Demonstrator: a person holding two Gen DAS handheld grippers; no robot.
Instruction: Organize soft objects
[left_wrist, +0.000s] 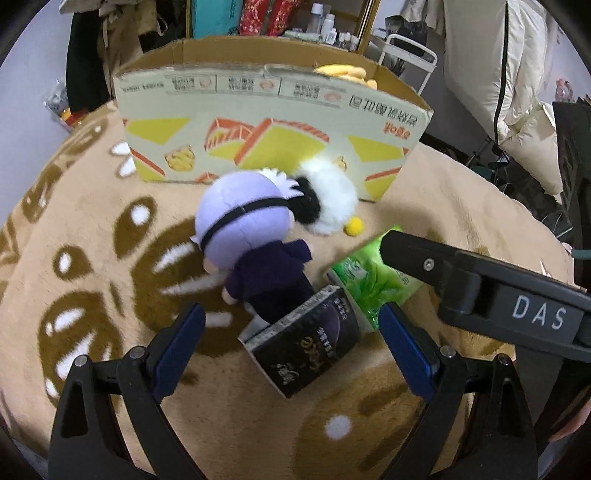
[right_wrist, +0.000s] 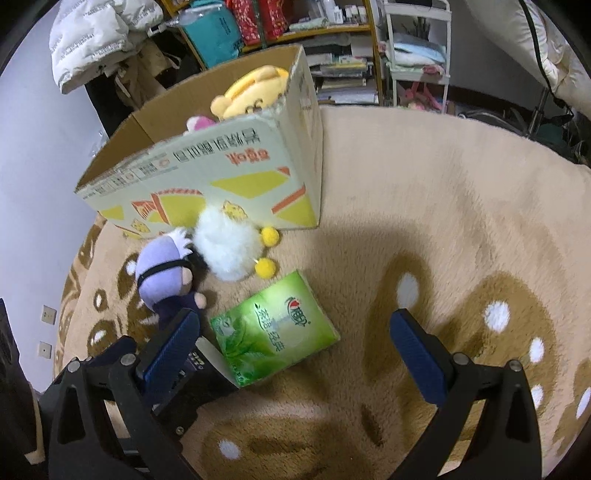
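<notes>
- While spread wide over the blanket (left_wrist: 92, 229), left gripper (left_wrist: 291, 332) holding nothing; blue pads (left_wrist: 177, 343) either side of a black packet (left_wrist: 310, 347), not touching it.
- Right gripper (right_wrist: 295, 339) likewise wide and holding nothing; its dark arm, marked "DAS", crossing the right of the left view.
- Black packet: lying tilted between the left fingers, one corner over the green pack (left_wrist: 373, 280); in the right view mostly hidden behind the right gripper's left finger.
- Green pack (right_wrist: 273, 328): flat on the blanket, just ahead of the right gripper, nearer its left finger; ahead and right of the left gripper.
- Doll (left_wrist: 247, 236), lilac head with black band and dark clothes: just ahead of the left gripper, feet touching the black packet; ahead and left of the right gripper.
- White fluffy toy (right_wrist: 225, 251) with two yellow pom-poms: beyond the doll, touching its head and resting against the box front.
- Box (left_wrist: 273, 122), open-topped cardboard: farthest ahead of both grippers, standing on the blanket.
- Inside the box, seen from the right: yellow plush (right_wrist: 251, 92) and a pink-and-white toy (right_wrist: 197, 123) just beside it, against the near wall.
</notes>
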